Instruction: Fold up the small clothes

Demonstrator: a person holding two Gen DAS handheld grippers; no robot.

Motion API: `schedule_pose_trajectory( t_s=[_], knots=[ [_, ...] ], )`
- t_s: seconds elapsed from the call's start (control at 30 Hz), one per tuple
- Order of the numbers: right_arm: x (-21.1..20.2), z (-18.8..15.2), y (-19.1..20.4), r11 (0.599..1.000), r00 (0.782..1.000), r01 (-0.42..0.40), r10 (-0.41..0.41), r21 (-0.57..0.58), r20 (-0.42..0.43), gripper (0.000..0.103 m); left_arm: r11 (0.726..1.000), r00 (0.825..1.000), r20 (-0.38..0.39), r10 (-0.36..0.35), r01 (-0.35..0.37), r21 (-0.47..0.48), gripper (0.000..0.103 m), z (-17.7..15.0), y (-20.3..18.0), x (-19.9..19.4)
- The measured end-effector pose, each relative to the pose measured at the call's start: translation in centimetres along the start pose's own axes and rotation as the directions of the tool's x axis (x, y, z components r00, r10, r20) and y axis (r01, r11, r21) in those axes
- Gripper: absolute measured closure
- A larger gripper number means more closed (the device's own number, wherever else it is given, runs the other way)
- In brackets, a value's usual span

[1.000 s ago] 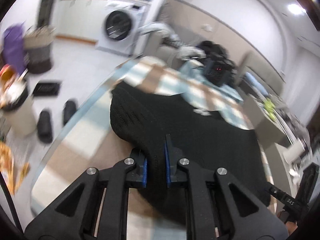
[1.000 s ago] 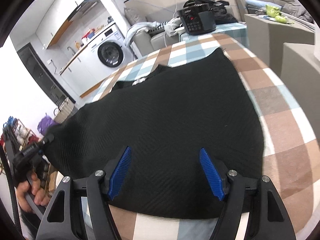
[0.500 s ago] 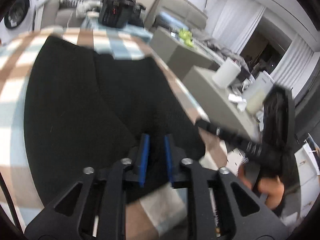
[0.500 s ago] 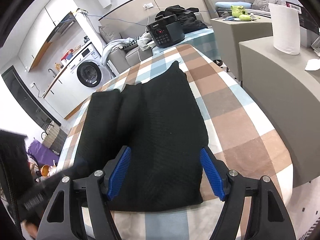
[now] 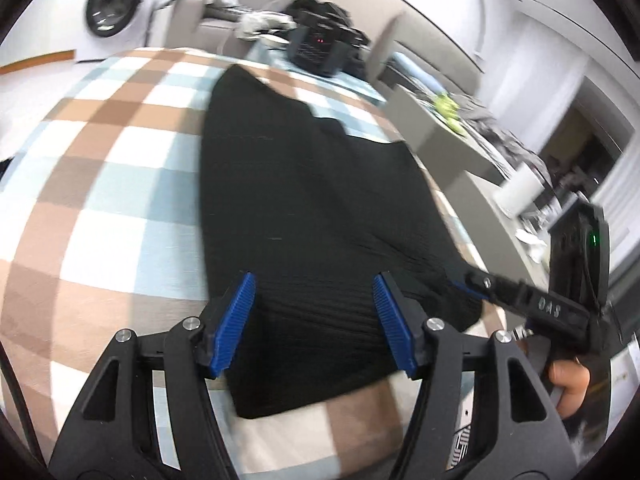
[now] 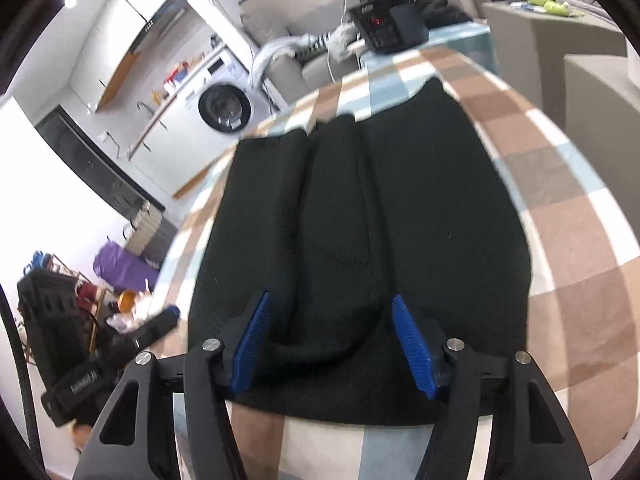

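Observation:
A black knit garment [image 5: 308,208] lies folded lengthwise on the checked tablecloth [image 5: 120,184]; it also shows in the right wrist view [image 6: 368,220] with soft ridges along its length. My left gripper [image 5: 314,314] is open and empty, its blue pads just above the garment's near end. My right gripper [image 6: 332,340] is open and empty over the garment's near edge. The right gripper shows in the left wrist view [image 5: 520,292] at the garment's right corner. The left gripper shows in the right wrist view [image 6: 120,344], left of the table.
A black device [image 6: 388,24] with a red light sits at the table's far end. A washing machine [image 6: 224,110] stands beyond. Grey cabinets [image 5: 460,160] run along the right side. Bags and clutter [image 6: 108,280] lie on the floor at left.
My left gripper was shut on the garment's edge and carried it across; it has now let go and opened. The garment now lies narrower, folded. My right gripper stayed open.

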State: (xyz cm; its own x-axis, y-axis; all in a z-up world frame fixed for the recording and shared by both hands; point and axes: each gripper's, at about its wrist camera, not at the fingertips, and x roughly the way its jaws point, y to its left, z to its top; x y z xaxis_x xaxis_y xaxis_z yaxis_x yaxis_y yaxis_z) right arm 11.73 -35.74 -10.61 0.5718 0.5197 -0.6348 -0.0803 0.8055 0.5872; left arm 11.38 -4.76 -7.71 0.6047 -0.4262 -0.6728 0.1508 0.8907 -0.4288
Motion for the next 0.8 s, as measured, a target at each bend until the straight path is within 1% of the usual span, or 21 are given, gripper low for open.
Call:
schedule_pose_trajectory(
  t_s=[0.1,0.13,0.17,0.2,0.23,0.27,0.33,0.4,0.43,0.47,0.57,0.6,0.63,0.67,0.7,0.77,0.8],
  knots=[
    [1.0,-0.3,-0.4,1.0,1.0,0.005,-0.004,0.012,-0.026,0.057,1.0,1.0,0.002,0.013,-0.013,-0.026,0.044,0.4,1.2,0.4],
    [1.3,-0.3,-0.4,1.0,1.0,0.001,-0.001,0.009,-0.028,0.069,0.999,1.0,0.003,0.017,-0.017,-0.032,0.044,0.4,1.4,0.4],
    [1.6,-0.4,-0.4,1.0,1.0,-0.001,0.001,0.007,-0.03,0.084,0.999,1.0,0.003,0.02,-0.02,-0.04,0.044,0.5,2.0,0.4],
    [1.8,-0.4,-0.2,1.0,1.0,0.0,0.001,0.008,-0.031,0.091,0.999,1.0,0.003,0.02,-0.02,-0.044,0.044,0.6,2.0,0.5],
    [1.5,-0.4,0.2,1.0,1.0,-0.006,0.006,0.001,-0.028,0.094,0.999,1.0,0.006,0.021,-0.021,-0.048,0.044,0.5,1.8,0.4],
    [0.9,-0.2,0.8,1.0,1.0,-0.004,0.004,-0.014,-0.011,0.095,0.998,1.0,0.014,0.02,-0.019,-0.052,0.044,0.7,1.9,0.3],
    [-1.5,0.0,2.2,0.999,0.999,-0.034,0.036,-0.042,0.04,0.095,0.999,0.999,0.031,0.023,-0.021,-0.048,0.044,1.1,1.7,0.0],
    [-3.5,-0.6,3.1,0.998,0.997,-0.041,0.044,-0.041,0.063,0.095,0.999,0.999,0.042,0.024,-0.022,-0.044,0.044,1.4,1.5,-0.2],
    [-4.0,-0.9,3.0,0.999,0.997,-0.041,0.043,-0.029,0.06,0.095,0.999,0.999,0.04,0.022,-0.02,-0.041,0.044,1.5,1.6,-0.2],
    [-4.1,-1.4,2.8,0.999,0.998,-0.033,0.034,-0.014,0.052,0.095,0.999,0.999,0.039,0.021,-0.019,-0.039,0.044,1.6,1.5,-0.2],
    [-2.6,-2.8,1.3,0.995,0.995,0.095,-0.095,0.008,-0.006,0.095,1.0,1.0,0.022,0.018,-0.017,-0.021,0.044,1.6,0.9,0.3],
    [-1.6,-3.1,0.4,0.993,0.992,0.116,-0.114,0.03,-0.056,0.094,1.0,1.0,0.013,0.015,-0.015,-0.017,0.044,1.5,0.5,0.6],
    [-1.5,-3.2,-0.1,0.992,0.991,0.119,-0.116,0.045,-0.067,0.093,1.0,1.0,0.004,0.012,-0.012,-0.01,0.044,1.4,0.2,1.1],
    [-1.7,-3.3,-0.2,0.991,0.992,0.116,-0.112,0.06,-0.06,0.089,1.0,1.0,-0.006,0.015,-0.015,-0.002,0.044,1.2,-0.1,1.4],
    [-2.0,-3.2,-0.2,0.992,0.993,0.112,-0.109,0.063,-0.047,0.088,1.0,1.0,-0.014,0.02,-0.02,0.007,0.044,1.1,-0.3,1.6],
    [-3.0,-2.8,0.2,0.994,0.995,0.103,-0.103,0.048,0.009,0.082,0.999,1.0,-0.021,0.018,-0.017,0.028,0.044,0.7,-0.9,1.8],
    [-3.5,-2.6,0.5,0.994,0.994,0.103,-0.104,0.034,0.042,0.081,0.999,1.0,-0.02,0.012,-0.012,0.034,0.044,0.5,-1.2,1.8]
  ],
)
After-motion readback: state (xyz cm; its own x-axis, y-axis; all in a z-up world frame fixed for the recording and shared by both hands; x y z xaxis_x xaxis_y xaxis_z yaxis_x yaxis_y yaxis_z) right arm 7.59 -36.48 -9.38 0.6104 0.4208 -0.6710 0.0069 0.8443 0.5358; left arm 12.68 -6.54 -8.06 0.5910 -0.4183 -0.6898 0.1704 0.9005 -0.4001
